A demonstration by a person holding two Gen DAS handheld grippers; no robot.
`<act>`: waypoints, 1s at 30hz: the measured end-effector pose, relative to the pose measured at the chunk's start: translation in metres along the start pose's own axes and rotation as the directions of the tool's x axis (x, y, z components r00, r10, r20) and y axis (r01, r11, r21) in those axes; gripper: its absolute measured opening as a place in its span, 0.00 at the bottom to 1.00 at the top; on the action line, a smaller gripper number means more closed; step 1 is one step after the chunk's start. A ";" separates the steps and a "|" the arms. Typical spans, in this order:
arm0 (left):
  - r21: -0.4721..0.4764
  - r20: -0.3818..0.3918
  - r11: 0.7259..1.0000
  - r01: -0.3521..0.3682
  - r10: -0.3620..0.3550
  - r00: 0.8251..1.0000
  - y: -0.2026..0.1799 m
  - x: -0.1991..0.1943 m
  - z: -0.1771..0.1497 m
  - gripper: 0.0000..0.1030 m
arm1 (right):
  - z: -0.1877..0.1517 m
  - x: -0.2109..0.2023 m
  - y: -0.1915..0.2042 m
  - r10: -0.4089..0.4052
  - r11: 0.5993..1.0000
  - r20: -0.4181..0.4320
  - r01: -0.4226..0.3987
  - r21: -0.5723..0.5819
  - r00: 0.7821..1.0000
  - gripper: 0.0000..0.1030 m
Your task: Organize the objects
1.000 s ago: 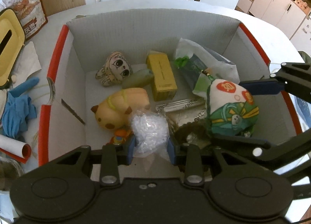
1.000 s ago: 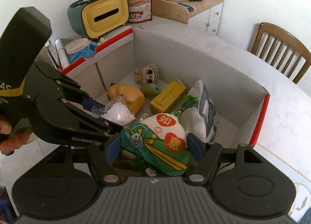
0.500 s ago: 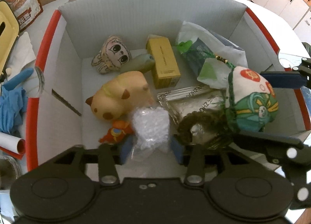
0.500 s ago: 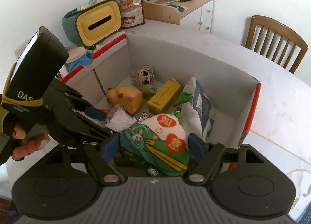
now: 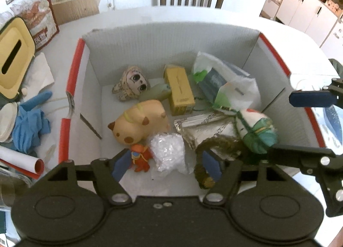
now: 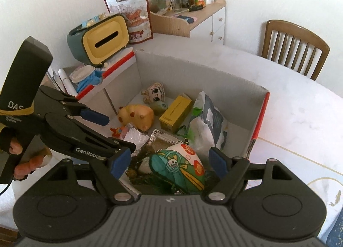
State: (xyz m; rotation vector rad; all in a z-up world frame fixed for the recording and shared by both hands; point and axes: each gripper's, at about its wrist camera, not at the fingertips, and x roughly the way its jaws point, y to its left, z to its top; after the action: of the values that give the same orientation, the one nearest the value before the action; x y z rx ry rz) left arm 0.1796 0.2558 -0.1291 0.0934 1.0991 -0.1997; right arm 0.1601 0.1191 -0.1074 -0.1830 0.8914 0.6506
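The cardboard box [image 5: 171,39] with red-edged flaps sits on the white surface [image 6: 300,105], and the things to be organized lie inside it: a crinkled clear plastic packet [image 5: 168,152] near the front wall, a green and white printed pouch [image 6: 180,167] at the front right, a tan plush animal [image 5: 139,128], a small orange figure [image 5: 140,157], a yellow carton [image 5: 179,88], a big-eyed plush head [image 5: 131,86] and a white and blue plastic bag [image 5: 227,84] toward the back. Both items look set down, so the step in hand reads as the release into the box; the next move probably calls for lifting both tools clear of the walls without snagging the dark woven cord [image 5: 214,146] curled beside the pouch. The left gripper [image 5: 166,167] hangs above the packet with its blue pads spread and nothing between them. The right gripper [image 6: 171,164] hovers over the pouch, jaws likewise spread wide and apparently clear of the fabric. Each tool tilts downward over the near rim, and a hand [image 6: 15,152] grips the left handle
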 end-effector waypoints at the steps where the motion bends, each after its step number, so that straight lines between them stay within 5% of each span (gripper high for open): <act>1: 0.001 0.010 1.000 -0.001 0.001 1.000 0.000 -0.003 -0.002 0.72 | 0.000 -0.003 0.000 0.000 1.000 0.006 0.000 0.003 1.000 0.78; 30: -0.018 0.258 1.000 0.009 -0.004 0.966 -0.030 -0.090 -0.015 0.91 | -0.025 -0.100 0.000 0.002 0.999 0.192 -0.010 0.038 0.981 0.83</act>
State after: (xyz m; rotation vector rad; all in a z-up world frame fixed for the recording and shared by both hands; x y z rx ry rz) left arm 0.1207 0.2398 -0.0547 0.0452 0.8408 -0.2011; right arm 0.0980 0.0642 -0.0461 -0.0810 0.7186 0.6442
